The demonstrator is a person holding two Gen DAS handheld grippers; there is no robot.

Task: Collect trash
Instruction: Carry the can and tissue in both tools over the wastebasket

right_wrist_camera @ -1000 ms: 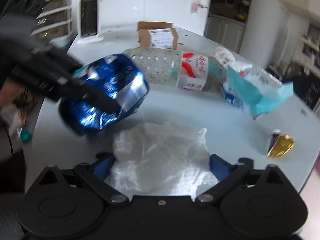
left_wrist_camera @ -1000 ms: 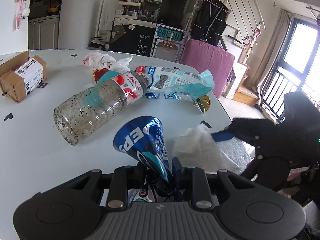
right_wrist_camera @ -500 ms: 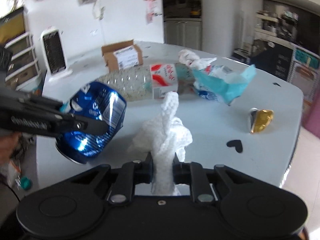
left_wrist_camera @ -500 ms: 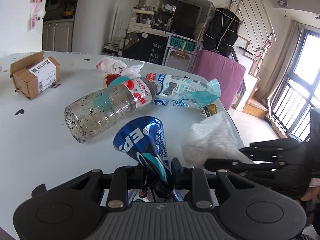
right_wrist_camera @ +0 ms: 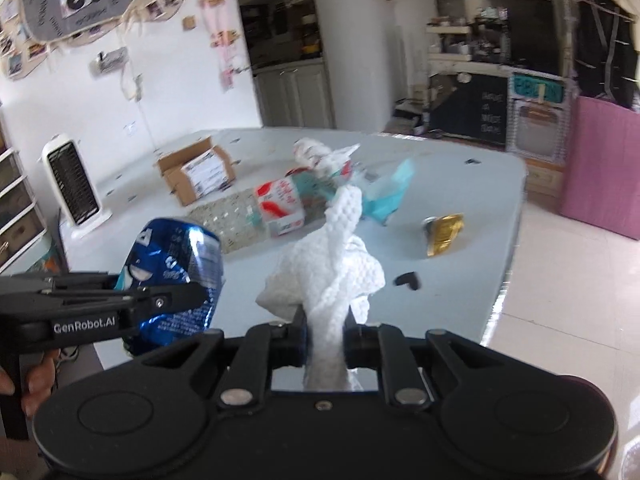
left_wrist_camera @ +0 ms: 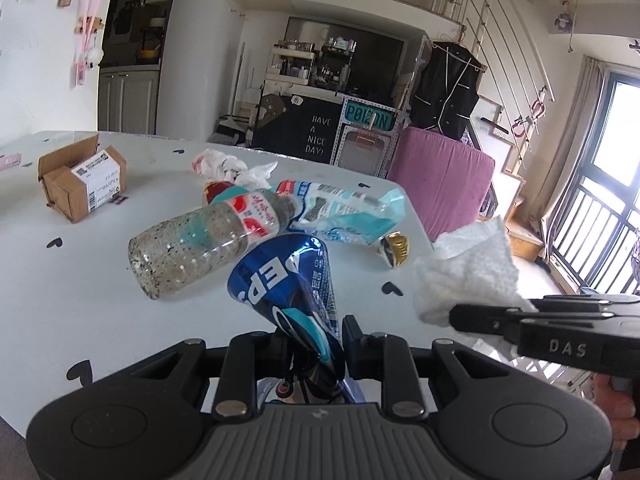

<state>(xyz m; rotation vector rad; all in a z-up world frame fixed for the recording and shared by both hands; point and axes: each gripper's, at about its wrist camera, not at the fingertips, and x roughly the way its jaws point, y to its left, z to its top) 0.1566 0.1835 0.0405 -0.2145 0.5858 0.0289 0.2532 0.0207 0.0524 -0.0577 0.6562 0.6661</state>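
My left gripper (left_wrist_camera: 316, 340) is shut on a crushed blue Pepsi can (left_wrist_camera: 288, 284) and holds it above the white table's near edge; the can also shows in the right wrist view (right_wrist_camera: 176, 264). My right gripper (right_wrist_camera: 326, 332) is shut on a white paper towel (right_wrist_camera: 332, 272), lifted clear of the table; the towel also shows in the left wrist view (left_wrist_camera: 468, 272). On the table lie a clear plastic bottle (left_wrist_camera: 204, 240), a teal and white wrapper (left_wrist_camera: 344, 212), crumpled tissue (left_wrist_camera: 218, 162) and a gold wrapper (left_wrist_camera: 394, 246).
An open cardboard box (left_wrist_camera: 82, 182) sits at the table's far left. The table (left_wrist_camera: 60, 280) ends at the right near a pink block (left_wrist_camera: 444, 184). A white heater (right_wrist_camera: 74, 184) stands beyond the table.
My right gripper shut on the paper towel and lifted it off the table. Both grippers rose and pulled back a little; the left still holds the can.
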